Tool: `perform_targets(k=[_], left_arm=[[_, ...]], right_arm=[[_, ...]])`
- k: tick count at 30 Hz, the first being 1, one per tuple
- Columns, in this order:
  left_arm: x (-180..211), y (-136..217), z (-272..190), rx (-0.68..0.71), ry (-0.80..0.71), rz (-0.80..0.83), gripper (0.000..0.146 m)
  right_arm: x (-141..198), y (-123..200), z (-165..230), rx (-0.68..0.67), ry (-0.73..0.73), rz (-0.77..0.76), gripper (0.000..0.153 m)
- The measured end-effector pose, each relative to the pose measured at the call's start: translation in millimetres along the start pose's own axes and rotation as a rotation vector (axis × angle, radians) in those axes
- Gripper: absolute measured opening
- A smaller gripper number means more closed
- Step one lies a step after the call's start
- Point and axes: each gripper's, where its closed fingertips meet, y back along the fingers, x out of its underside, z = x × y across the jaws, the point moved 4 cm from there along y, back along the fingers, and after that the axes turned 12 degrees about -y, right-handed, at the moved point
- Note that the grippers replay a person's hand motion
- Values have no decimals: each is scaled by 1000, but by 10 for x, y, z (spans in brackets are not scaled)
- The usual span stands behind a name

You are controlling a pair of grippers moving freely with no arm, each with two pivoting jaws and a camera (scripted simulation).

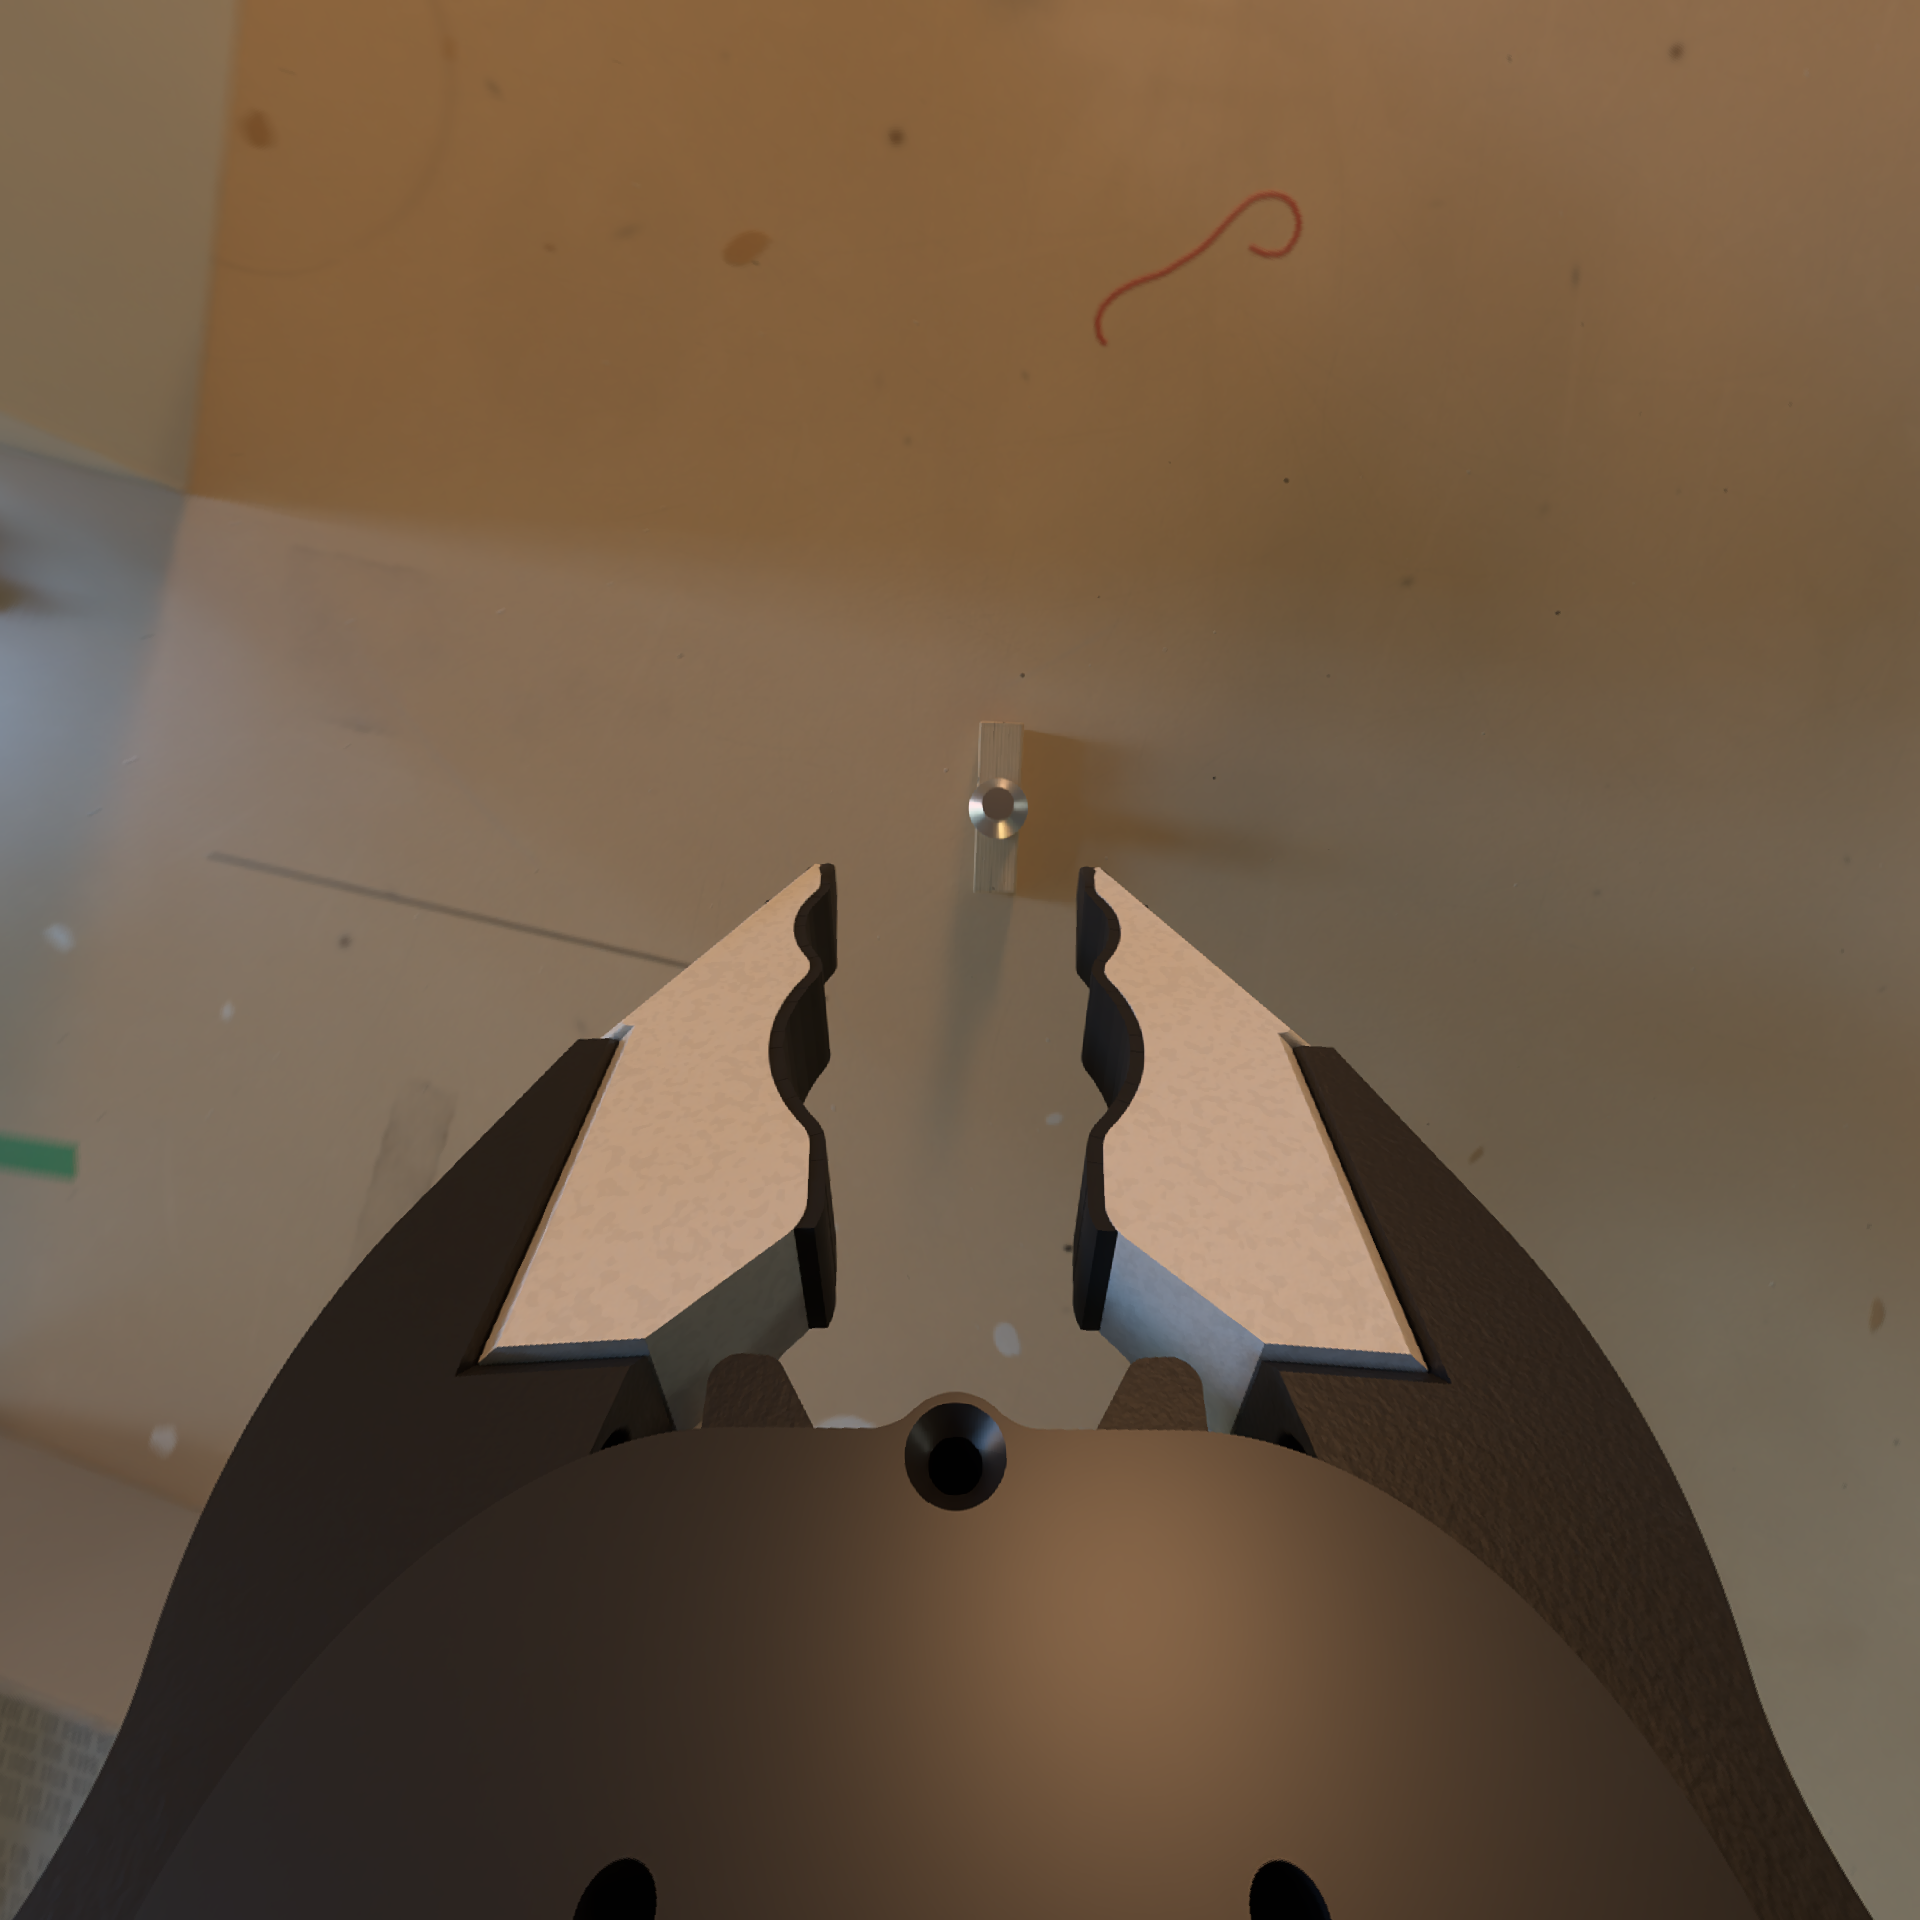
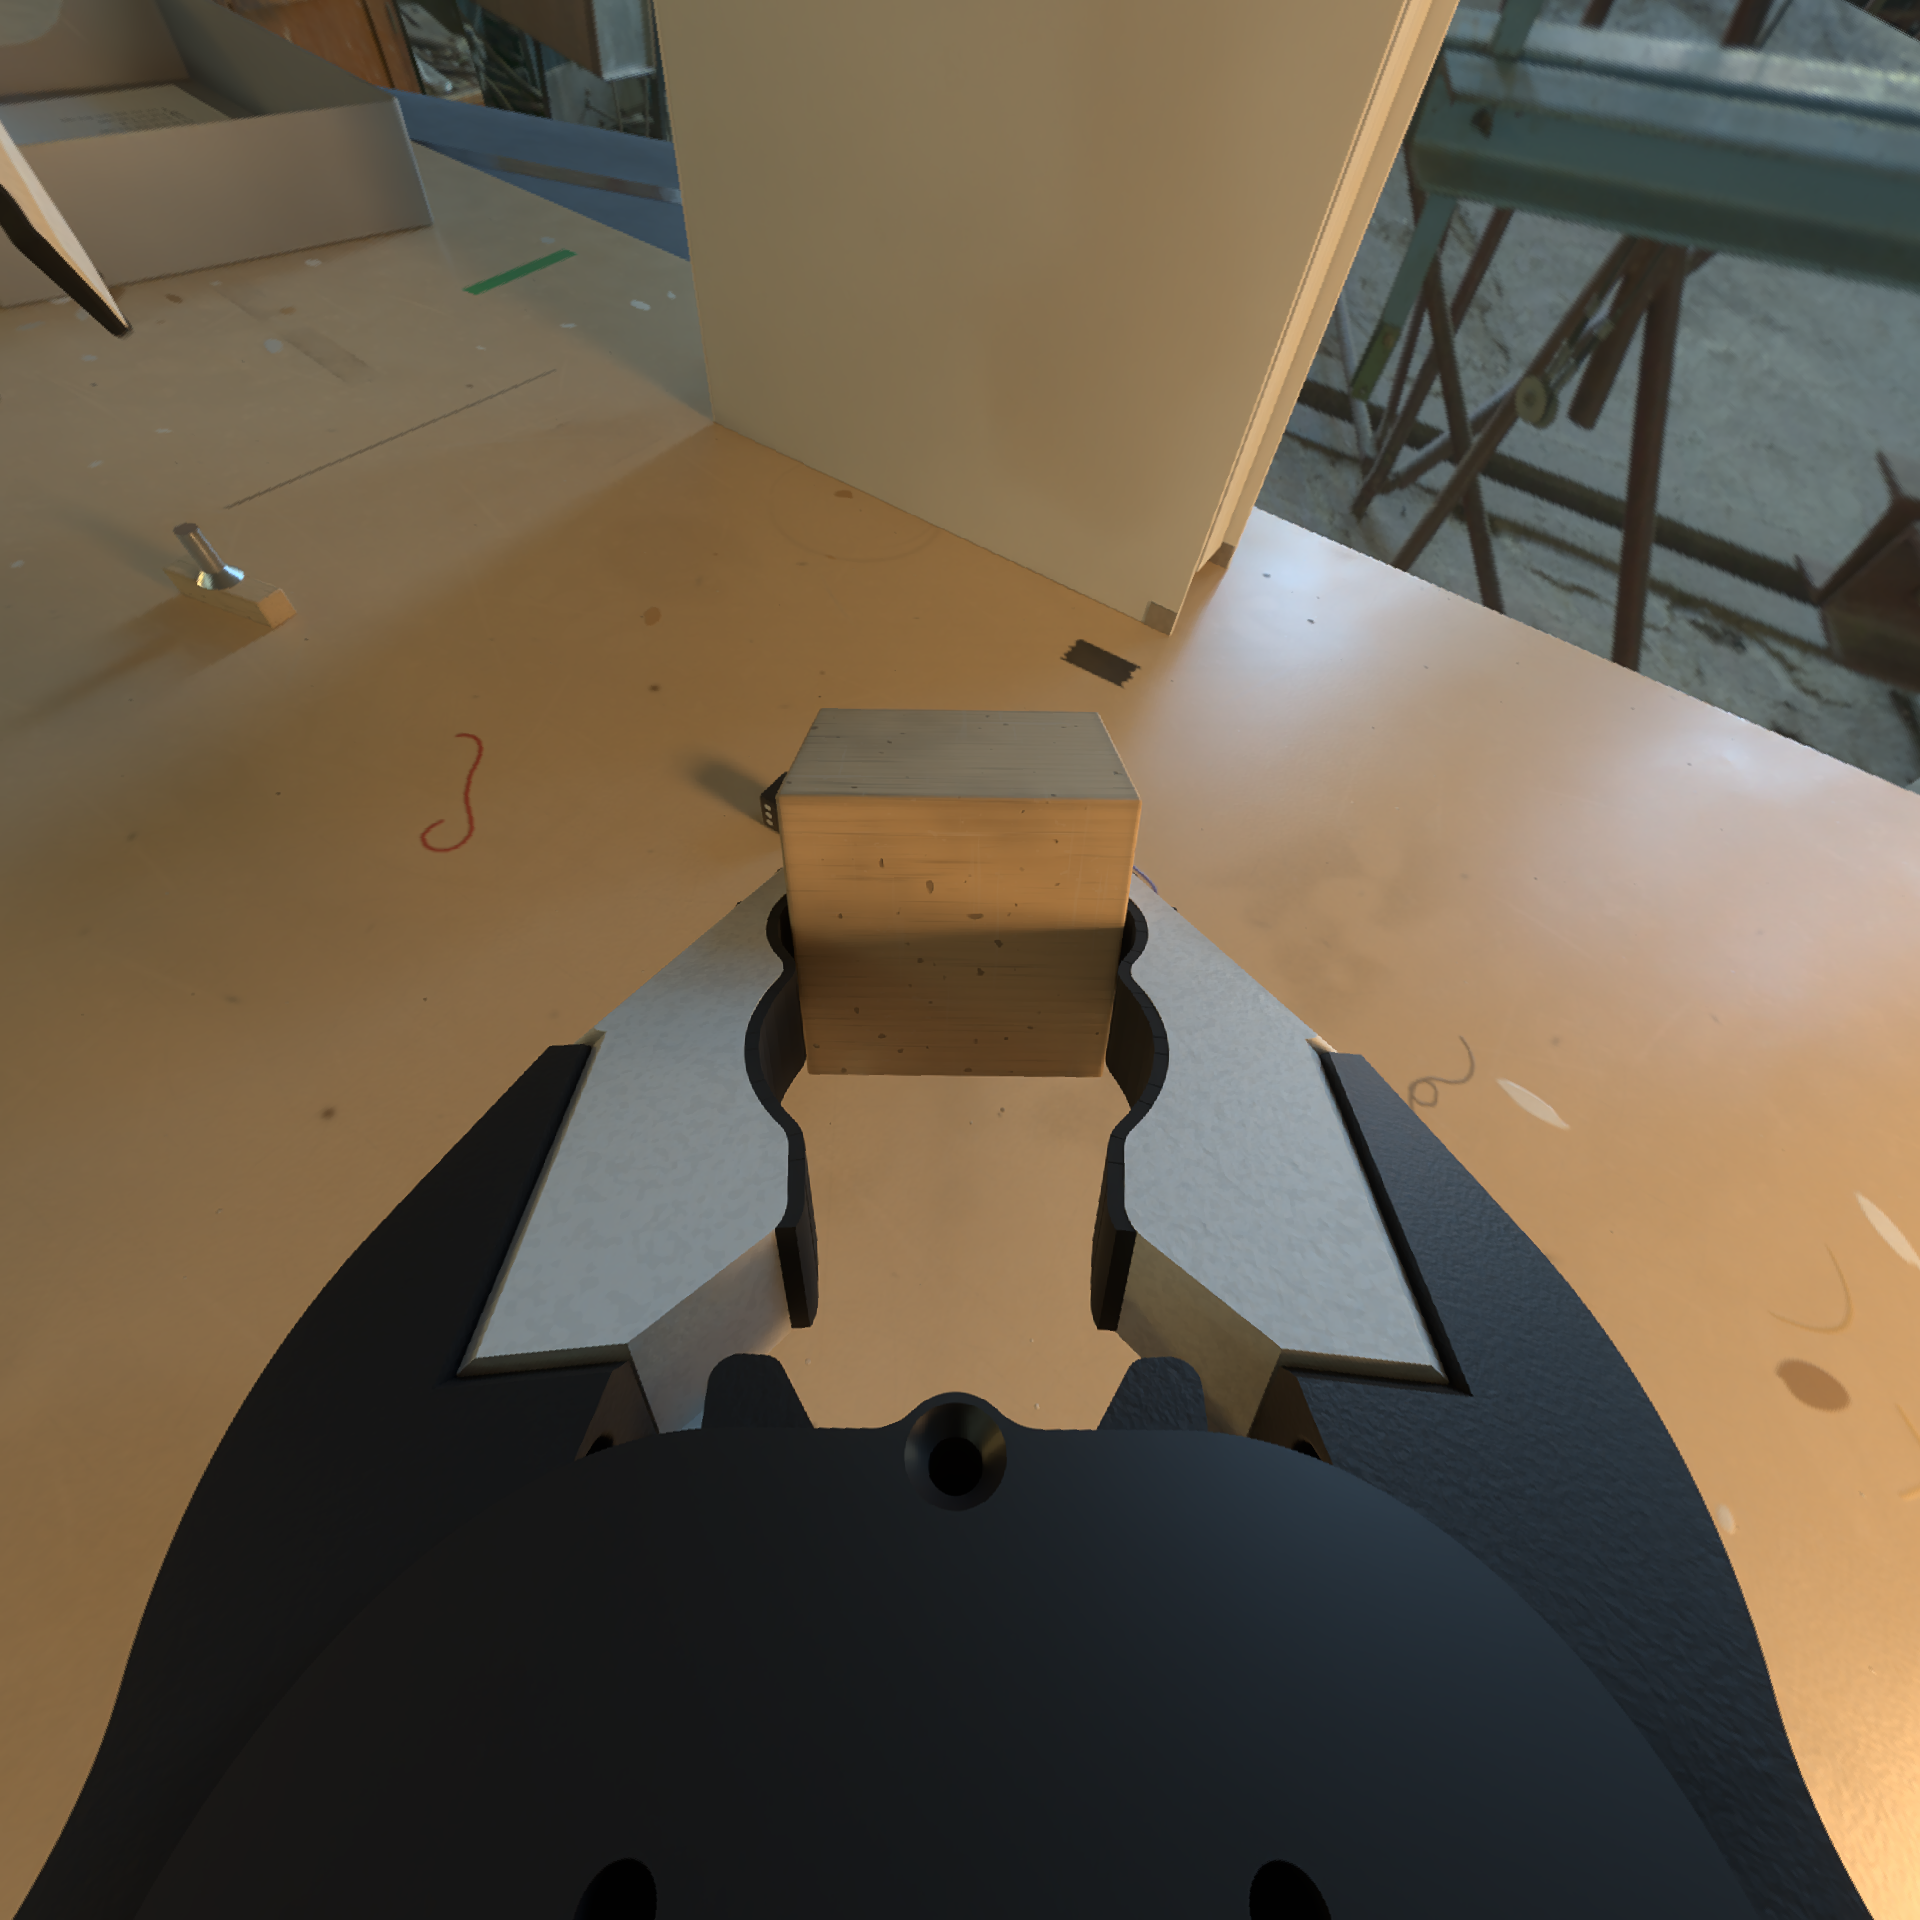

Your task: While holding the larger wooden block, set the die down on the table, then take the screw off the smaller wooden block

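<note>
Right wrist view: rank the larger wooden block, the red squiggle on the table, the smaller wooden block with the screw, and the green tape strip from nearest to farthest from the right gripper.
1. Larger wooden block, clamped between the right gripper's fingers.
2. Red squiggle, on the table, ahead and left.
3. Smaller wooden block with the screw standing on it, farther left.
4. Green tape strip, far back, left of the upright board.

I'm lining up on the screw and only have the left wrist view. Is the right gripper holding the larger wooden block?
Observer: Yes, the right gripper is shut on the larger wooden block.
Operator: Where is the die?
Observer: A small dark die peeks out behind that block's left edge, apparently on the table. It is mostly hidden.
Operator: Does the screw stand straight?
Observer: No, the screw leans on the smaller wooden block, with its shank tilted.
</note>
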Motion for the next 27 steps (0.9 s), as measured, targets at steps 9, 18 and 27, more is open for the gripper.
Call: perform_targets(k=[9,18,27], left_arm=[[71,-485,11,219,-4,87,47],[93,-641,-60,200,-4,81,33],[66,-660,-108,184,31,53,14]], right_arm=[[-8,36,-76,46,7,26,57],[1,-22,-72,34,18,44,57],[11,-31,-56,24,16,42,57]])
